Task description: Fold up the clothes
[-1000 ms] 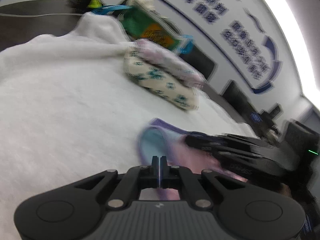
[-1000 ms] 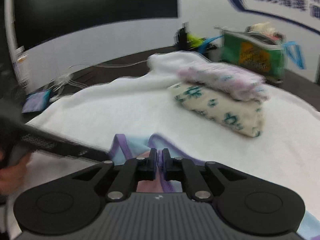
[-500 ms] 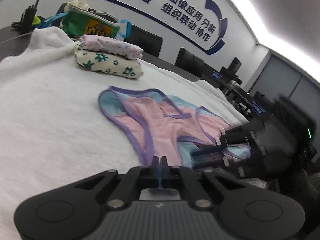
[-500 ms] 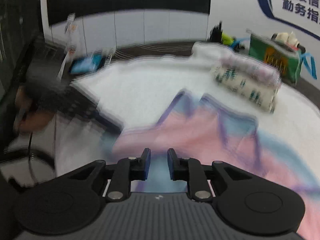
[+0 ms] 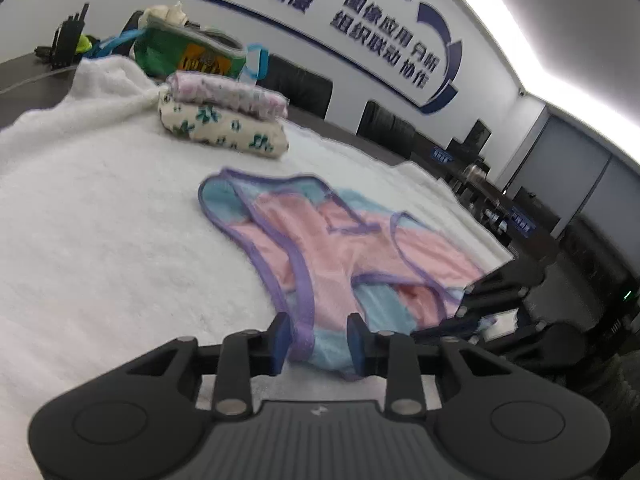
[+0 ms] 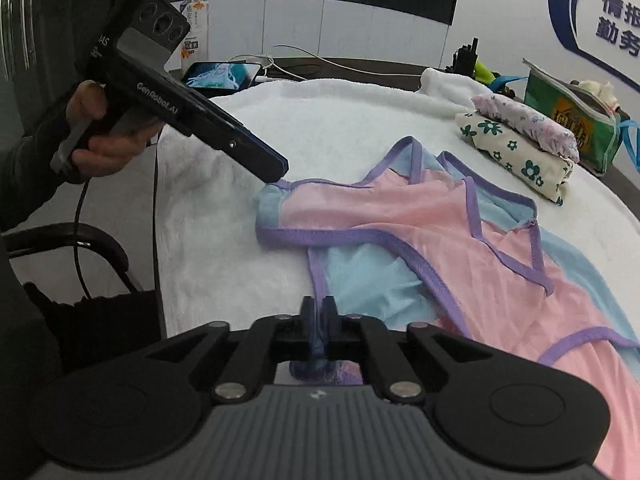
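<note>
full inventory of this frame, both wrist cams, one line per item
garment: 1, pink, blue, purple trim, spread on towel
towel: 1, white, covers table
folded clothes: 2, floral, stacked at far side of towel
pouch: 1, green, behind the stack
bottle: 1, clear, far table edge
phone: 1, screen lit, beside bottle
left claw: 1, black, jaws just opening, garment corner between them
right claw: 1, black, shut on garment edge
hand: 1, holds left claw's handle
</note>
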Motion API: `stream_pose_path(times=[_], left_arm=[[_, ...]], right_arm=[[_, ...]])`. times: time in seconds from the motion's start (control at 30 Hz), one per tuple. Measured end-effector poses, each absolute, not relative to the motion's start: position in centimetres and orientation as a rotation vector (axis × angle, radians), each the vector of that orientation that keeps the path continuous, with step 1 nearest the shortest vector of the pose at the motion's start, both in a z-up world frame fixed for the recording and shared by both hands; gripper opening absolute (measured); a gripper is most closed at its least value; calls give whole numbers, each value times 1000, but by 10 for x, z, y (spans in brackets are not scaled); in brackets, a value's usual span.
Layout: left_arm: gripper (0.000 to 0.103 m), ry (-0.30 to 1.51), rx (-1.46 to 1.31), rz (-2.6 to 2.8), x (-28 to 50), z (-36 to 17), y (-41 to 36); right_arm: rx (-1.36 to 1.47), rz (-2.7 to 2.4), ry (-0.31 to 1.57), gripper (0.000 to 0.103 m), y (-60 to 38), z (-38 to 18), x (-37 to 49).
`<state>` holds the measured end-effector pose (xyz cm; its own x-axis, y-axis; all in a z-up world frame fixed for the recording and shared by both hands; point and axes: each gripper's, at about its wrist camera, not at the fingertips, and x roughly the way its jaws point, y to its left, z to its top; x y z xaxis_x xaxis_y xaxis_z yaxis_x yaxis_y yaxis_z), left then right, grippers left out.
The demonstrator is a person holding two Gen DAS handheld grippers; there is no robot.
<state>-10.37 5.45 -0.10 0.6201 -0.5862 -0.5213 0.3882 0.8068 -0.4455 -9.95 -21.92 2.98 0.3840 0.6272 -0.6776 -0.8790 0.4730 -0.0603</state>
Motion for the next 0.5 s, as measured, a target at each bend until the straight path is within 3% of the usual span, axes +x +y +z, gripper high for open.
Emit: stream_pose_path(times=[0.03,0.13,0.2,0.3,0.43,0.5], left_arm=[[7,721,-295,-565,-102,-3,52],[2,736,-255,-548,-108,-2,51],[2,740,-228,-532,-115,1,53],[3,770,-188,-501,-117,0,58],[16,734,-208,-542,-116,14,65],[23,702,-214,-531,-102,25,66]], right_arm=[[-431,1005,628,4,-220,32,-98],[-348,963,581,11,-219,39,-88],[-326,893,570,20,-217,41,-78],[-279,829,563,21,-221,44,-62],[-242,730,551,36,-239,47,-56],[-229,657,552,36,-255,48,-58]])
